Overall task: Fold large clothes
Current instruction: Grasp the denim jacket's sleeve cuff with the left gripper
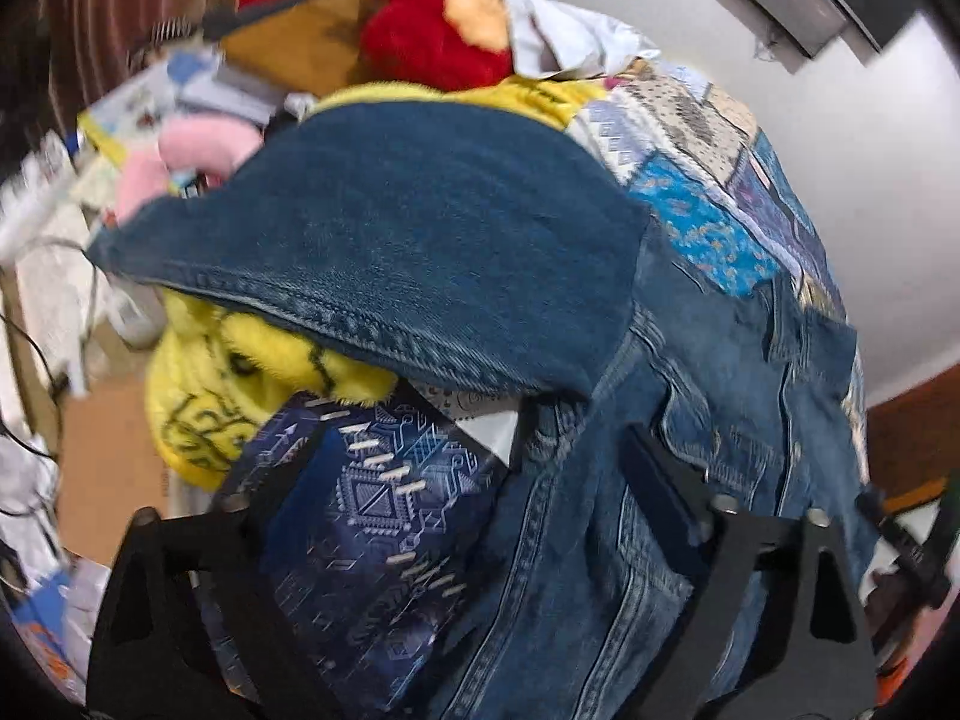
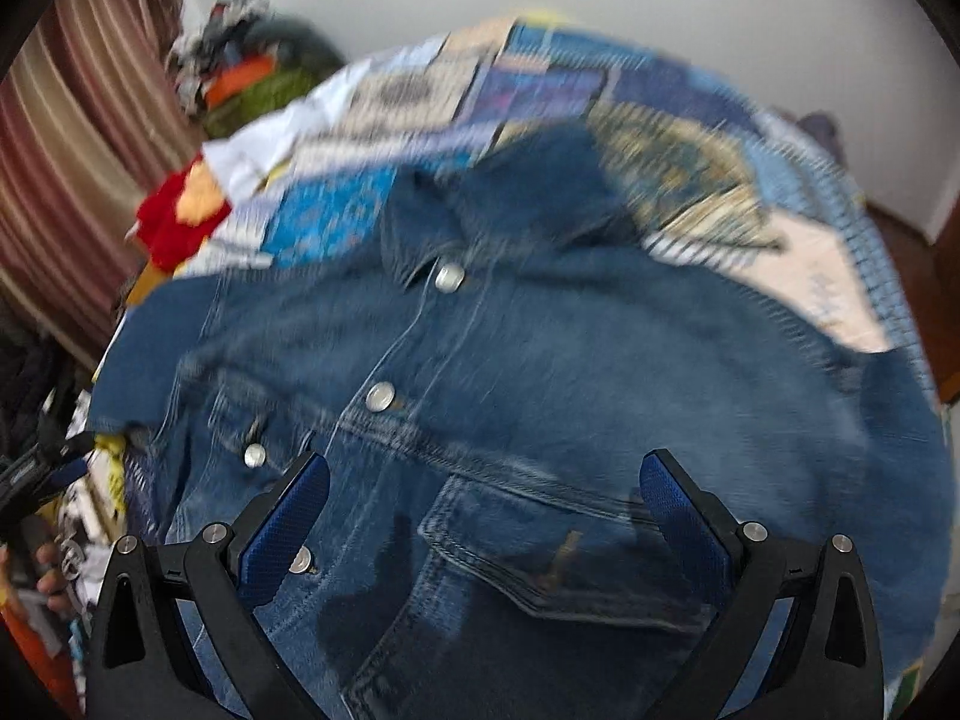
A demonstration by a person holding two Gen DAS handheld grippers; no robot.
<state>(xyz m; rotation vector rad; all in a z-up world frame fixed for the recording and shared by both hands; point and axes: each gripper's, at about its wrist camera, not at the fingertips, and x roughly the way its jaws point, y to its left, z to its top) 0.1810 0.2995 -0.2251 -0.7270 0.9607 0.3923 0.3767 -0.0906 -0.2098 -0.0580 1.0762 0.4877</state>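
Fingers spread wide on both: left gripper (image 1: 480,468) and right gripper (image 2: 485,483), nothing pinched, poised over denim jacket (image 2: 510,372) lying front-up, buttoned, on patchwork quilt (image 2: 540,90). Best to pinch a sleeve (image 1: 384,228) edge cleanly, one layer only. Blurred throughout; far sleeve and hem cut off.

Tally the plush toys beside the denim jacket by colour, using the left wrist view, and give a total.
Red plush: 1
Yellow plush: 1
Pink plush: 1
Total: 3, all lying past the denim jacket on the patchwork quilt.
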